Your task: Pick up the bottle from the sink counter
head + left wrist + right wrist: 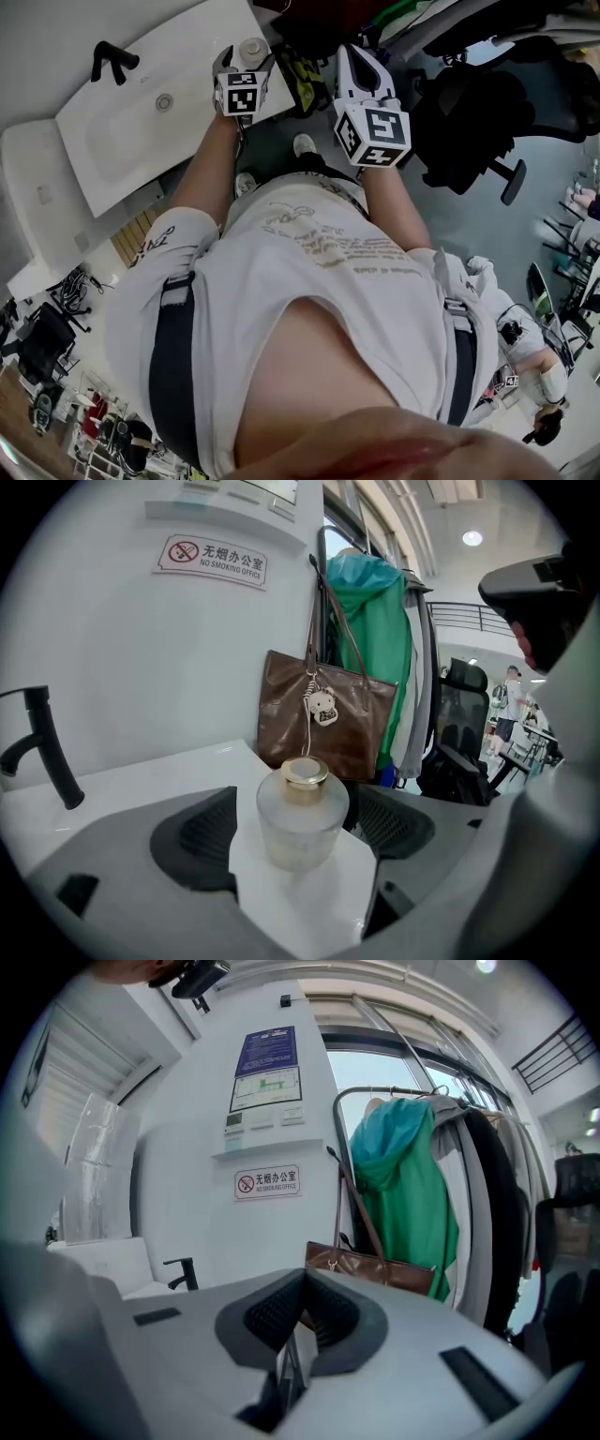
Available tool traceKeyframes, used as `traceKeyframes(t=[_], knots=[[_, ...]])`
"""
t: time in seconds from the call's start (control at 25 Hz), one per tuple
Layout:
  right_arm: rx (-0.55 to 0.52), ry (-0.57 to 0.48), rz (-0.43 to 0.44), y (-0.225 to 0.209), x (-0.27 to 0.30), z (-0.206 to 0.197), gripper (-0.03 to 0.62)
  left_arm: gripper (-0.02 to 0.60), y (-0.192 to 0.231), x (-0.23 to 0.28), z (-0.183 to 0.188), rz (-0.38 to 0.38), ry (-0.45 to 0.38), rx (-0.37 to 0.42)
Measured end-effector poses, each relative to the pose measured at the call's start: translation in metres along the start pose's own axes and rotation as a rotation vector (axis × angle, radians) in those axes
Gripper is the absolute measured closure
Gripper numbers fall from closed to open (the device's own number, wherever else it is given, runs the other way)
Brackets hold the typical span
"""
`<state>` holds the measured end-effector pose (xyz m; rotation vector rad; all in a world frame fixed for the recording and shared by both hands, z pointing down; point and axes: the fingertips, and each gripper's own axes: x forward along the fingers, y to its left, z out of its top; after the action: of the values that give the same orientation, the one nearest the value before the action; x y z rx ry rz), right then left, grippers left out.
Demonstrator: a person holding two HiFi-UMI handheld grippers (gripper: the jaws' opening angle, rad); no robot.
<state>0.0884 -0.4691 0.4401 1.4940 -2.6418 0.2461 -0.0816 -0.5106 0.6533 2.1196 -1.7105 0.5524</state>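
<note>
Between spread left tool (295, 810) jaws, squat frosted-glass bottle (302, 825) w/ gold cap (306, 772); right tool (300, 1321) pressed together.

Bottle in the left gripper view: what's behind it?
A brown bag with a small charm hangs behind the bottle, beside a green jacket. The bottle's cap covers part of the bag's lower edge.

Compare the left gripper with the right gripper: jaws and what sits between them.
The left gripper has its jaws apart; the right gripper has them together. The left gripper has the frosted bottle between its jaws, standing on the sink counter; the right gripper holds nothing. Both carry a marker cube.
</note>
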Motion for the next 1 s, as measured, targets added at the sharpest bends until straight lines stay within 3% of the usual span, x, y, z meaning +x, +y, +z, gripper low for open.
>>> traceKeyframes(t=[0.44, 1.0], knots=[[0.001, 0.023, -0.032, -0.014, 0.002, -0.006, 0.569, 0.198, -0.005, 0.028, -0.016, -0.016, 0.056, -0.021], [0.006, 0.048, -0.056, -0.023, 0.003, -0.013, 0.569, 0.229, -0.002, 0.043, -0.028, -0.02, 0.097, 0.035]])
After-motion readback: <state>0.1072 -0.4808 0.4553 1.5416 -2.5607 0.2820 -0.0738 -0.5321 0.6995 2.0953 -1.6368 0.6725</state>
